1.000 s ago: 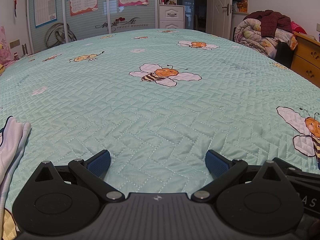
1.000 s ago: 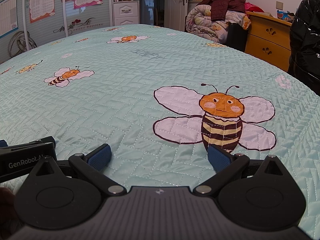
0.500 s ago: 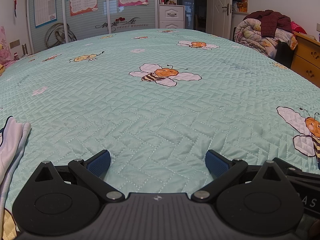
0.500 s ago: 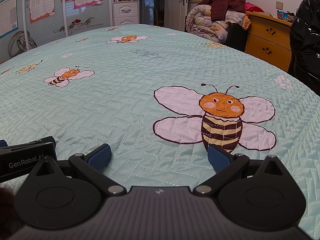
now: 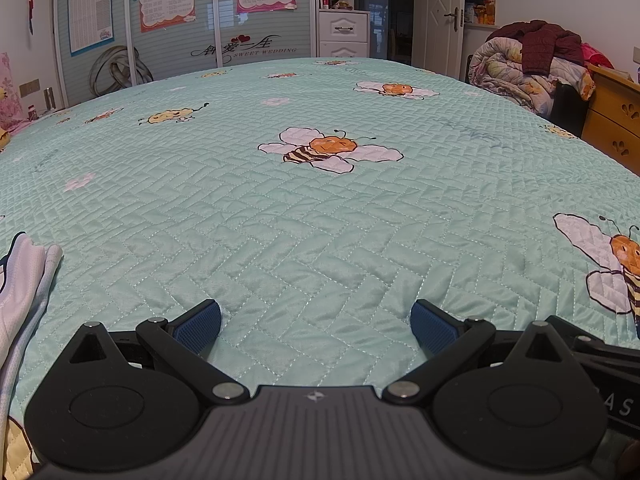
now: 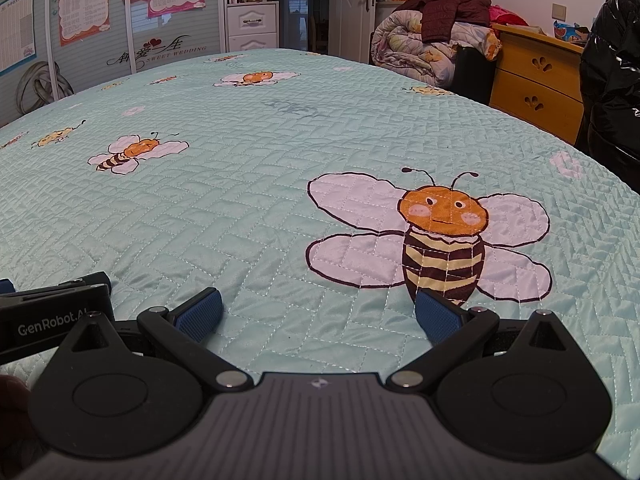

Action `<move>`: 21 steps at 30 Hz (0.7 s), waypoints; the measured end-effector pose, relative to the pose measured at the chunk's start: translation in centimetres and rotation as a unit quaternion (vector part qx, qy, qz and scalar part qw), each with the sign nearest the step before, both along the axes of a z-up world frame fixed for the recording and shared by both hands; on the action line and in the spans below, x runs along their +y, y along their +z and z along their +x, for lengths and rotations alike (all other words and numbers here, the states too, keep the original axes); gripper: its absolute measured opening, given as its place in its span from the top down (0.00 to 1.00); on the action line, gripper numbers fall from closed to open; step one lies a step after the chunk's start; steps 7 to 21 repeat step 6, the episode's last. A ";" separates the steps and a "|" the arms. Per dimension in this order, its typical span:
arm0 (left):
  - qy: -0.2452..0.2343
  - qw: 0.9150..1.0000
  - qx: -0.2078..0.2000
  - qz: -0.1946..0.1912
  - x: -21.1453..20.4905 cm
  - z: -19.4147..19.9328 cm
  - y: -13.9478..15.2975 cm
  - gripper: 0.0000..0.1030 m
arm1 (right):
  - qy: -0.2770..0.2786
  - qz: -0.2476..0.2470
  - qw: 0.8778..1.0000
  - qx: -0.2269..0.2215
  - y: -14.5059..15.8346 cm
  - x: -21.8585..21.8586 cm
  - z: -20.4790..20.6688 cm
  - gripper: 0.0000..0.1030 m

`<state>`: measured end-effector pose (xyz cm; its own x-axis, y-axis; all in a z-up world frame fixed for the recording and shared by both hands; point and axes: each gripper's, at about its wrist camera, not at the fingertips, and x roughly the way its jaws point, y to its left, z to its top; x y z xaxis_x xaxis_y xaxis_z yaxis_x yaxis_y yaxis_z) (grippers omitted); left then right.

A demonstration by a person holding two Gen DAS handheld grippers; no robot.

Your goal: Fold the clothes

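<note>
Both grippers sat low over the bed (image 5: 320, 240), side by side, and neither had anything in it. On the left gripper (image 5: 316, 326) the jaws stood wide apart, blue pads (image 5: 199, 326) facing each other across bare quilted bedspread. Same story on the right gripper (image 6: 318, 316): jaws spread, nothing between them but the big printed bee (image 6: 442, 236) on the cover. The left unit's black body (image 6: 54, 312) poked into the right wrist view at the lower left, so the two were just beside each other, pointing the same way down the bed.

And the clothes? Only a white garment (image 5: 18, 280) with a dark trim, bunched at the far left edge of the left wrist view, lying on the bedspread and well off to the side of both grippers. Neither touched it.

That reads as a ready stance: jaws open because no grasp had begun, tools parked on the clear stretch of bed where a garment could be spread flat. Folding looked not yet started. The left gripper was the nearer one, so the reach would likely fall to it.
</note>
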<state>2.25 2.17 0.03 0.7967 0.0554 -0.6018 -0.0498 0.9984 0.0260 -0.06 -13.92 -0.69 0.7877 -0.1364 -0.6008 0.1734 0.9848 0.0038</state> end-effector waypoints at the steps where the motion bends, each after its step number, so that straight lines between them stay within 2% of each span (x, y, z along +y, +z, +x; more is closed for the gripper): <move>1: 0.000 1.000 0.000 0.000 0.0 0.0 0.0 0.00 | 0.000 0.000 1.000 0.000 0.0 0.0 0.0 0.01; 21: 0.000 1.000 0.000 -0.002 0.1 0.1 0.0 0.00 | 0.000 -0.001 1.000 0.001 0.0 0.0 0.1 0.01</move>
